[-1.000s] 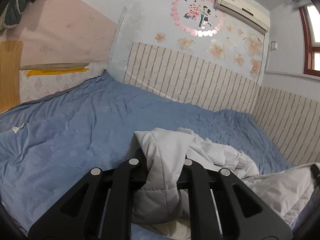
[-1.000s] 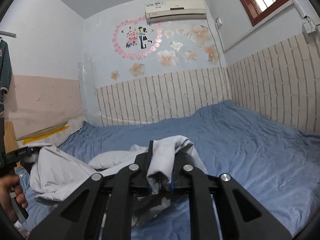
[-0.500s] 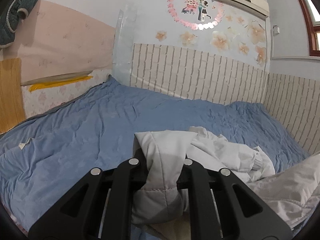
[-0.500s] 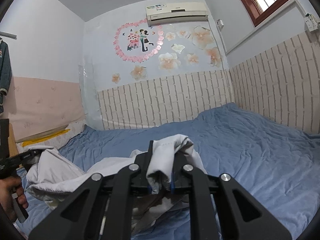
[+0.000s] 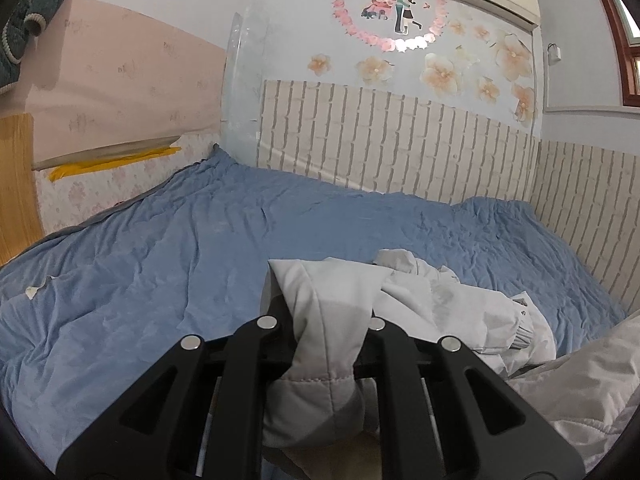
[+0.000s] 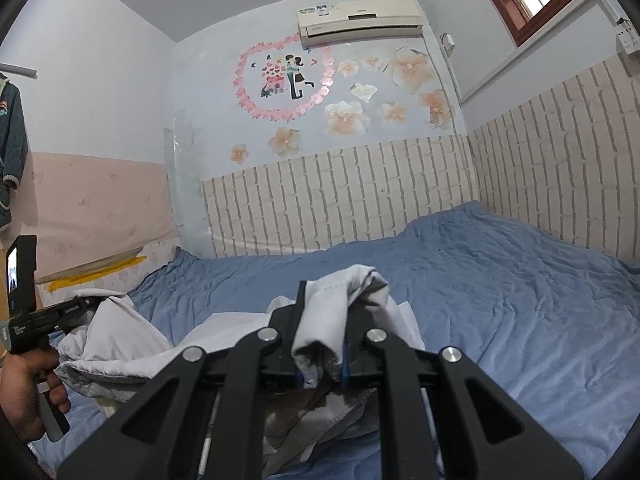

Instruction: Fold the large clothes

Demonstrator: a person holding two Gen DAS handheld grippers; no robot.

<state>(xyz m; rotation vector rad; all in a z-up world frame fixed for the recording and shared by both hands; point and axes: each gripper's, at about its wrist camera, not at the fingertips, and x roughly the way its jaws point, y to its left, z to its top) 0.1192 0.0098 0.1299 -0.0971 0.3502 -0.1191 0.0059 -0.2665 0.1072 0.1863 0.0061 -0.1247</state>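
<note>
Where pinched, jacket (image 5: 328, 320) between gripper (image 5: 325, 312) fingers

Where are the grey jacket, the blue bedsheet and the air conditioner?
grey jacket (image 5: 452, 300): left wrist view, crumpled middle.
blue bedsheet (image 6: 520, 300): right wrist view, bare wrinkled stretch.
air conditioner (image 6: 360, 20): right wrist view, front panel.

One pale grey padded jacket (image 5: 436, 304), stitched along its hem, lies crumpled on the blue bed sheet (image 5: 160, 248). One bunched fold is pinched in the left tongs (image 5: 326, 312), its hem drooping below them; another edge is pinched in the right tongs (image 6: 320, 320). Between the tongs it sags in loose, creased folds, and an elastic cuff (image 5: 524, 332) lies to the right of the left tongs.
</note>
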